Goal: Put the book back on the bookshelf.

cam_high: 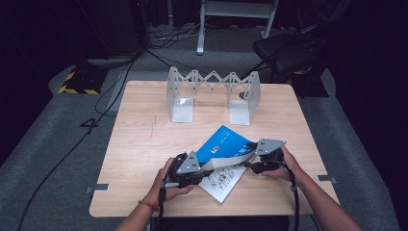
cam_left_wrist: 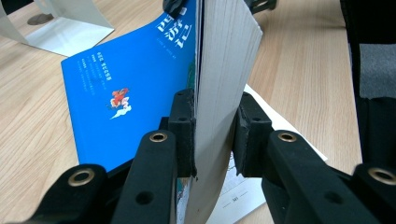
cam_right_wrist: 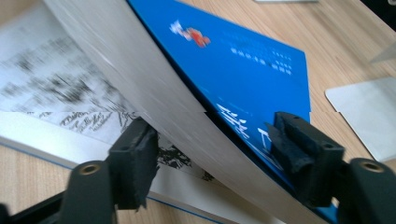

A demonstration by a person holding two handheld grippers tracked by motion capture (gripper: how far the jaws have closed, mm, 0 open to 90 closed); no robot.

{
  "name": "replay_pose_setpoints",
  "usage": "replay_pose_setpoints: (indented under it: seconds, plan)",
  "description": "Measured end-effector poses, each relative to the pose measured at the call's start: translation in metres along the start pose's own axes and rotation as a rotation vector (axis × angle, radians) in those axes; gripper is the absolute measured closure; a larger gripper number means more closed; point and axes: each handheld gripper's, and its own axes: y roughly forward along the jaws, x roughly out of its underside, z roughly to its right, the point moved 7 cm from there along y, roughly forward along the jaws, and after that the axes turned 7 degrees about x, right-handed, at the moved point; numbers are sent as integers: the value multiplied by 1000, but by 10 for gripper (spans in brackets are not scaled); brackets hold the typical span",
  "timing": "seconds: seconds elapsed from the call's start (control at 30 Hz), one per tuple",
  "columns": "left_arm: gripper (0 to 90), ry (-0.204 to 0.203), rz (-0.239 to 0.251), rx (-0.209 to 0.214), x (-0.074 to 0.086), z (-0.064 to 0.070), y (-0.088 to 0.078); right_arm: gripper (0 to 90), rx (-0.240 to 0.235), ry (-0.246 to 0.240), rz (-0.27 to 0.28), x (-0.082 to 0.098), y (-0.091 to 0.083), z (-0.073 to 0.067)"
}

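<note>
Your left gripper (cam_left_wrist: 212, 135) was clenched on a thick sheaf of pages (cam_left_wrist: 224, 79) of the blue-covered paperback book (cam_high: 222, 144). Both pads pressed the sheaf's faces; the sheaf stood on edge between them and ran straight away from the claw, long edge in line with the jaws.

Your right gripper (cam_right_wrist: 212, 154) was not yet gripping. The same sheaf and the blue front cover (cam_right_wrist: 243, 70) passed between its jaws on a slant. The cover-side pad looked to be at or very near the cover; the other pad stood apart from the page block, over the open printed page (cam_right_wrist: 56, 88). I judged it released, the lifted block bracketed.

In the high view the book lay open on the wooden table (cam_high: 139, 139) between your two hands, nearer you than the expanding metal bookend rack (cam_high: 211, 91), which stood well apart at the far side. The left gripper (cam_high: 190, 168) held the lifted block at one end; the right gripper (cam_high: 260, 161) sat at the opposite end.

Judgement: the coming move turned on the block's long edge running from claw to claw. The right claw needed only to clench where it stood.
</note>
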Motion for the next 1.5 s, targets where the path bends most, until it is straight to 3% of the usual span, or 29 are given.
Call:
replay_pose_setpoints:
  seconds: [0.17, 0.33, 0.43, 0.5, 0.57, 0.67, 0.73, 0.8, 1.03, 1.13, 1.2, 1.27, 1.37, 1.5]
  plan:
    - [708, -14, 4, 12, 5, -5, -5, 475, 1, -47, 47, 2, 1, -4]
    - [632, -5, -26, -27, 6, 0, -7, 556, 21, -117, 42, -4, 1, -12]
    - [460, 6, -74, -82, 4, 7, -2, 591, 39, -159, 36, -13, 2, -18]
    - [434, 28, -101, -142, 1, 10, 2, 604, 44, -176, 29, -18, 3, -22]
    - [391, 17, -116, -190, -2, 11, 6, 617, 42, -178, 28, -23, 4, -27]
    - [397, 29, -131, -242, -4, 13, 7, 627, 49, -185, 17, -29, 4, -32]
    - [531, 41, -134, -283, -4, 10, 4, 630, 50, -188, 14, -32, 4, -35]
    - [616, 35, -123, -263, -3, 7, -1, 632, 47, -190, 12, -34, 4, -37]
    - [673, 45, -89, -187, 3, 0, -11, 568, 5, -155, 59, -41, 4, -37]
    - [688, 32, -71, -156, 8, -3, -15, 501, -17, -135, 72, -34, 8, -28]
    - [688, 29, -54, -145, 8, -6, -20, 500, 2, -142, 49, -25, 12, -15]
    - [687, 35, -50, -129, 9, -8, -24, 528, -20, -126, 75, -23, 12, -11]
    - [671, 52, -59, -116, 13, -10, -26, 617, 4, -208, 61, -25, 11, -23]
    - [655, 48, -51, -79, 15, -15, -23, 651, 30, -231, 51, -19, 8, -30]
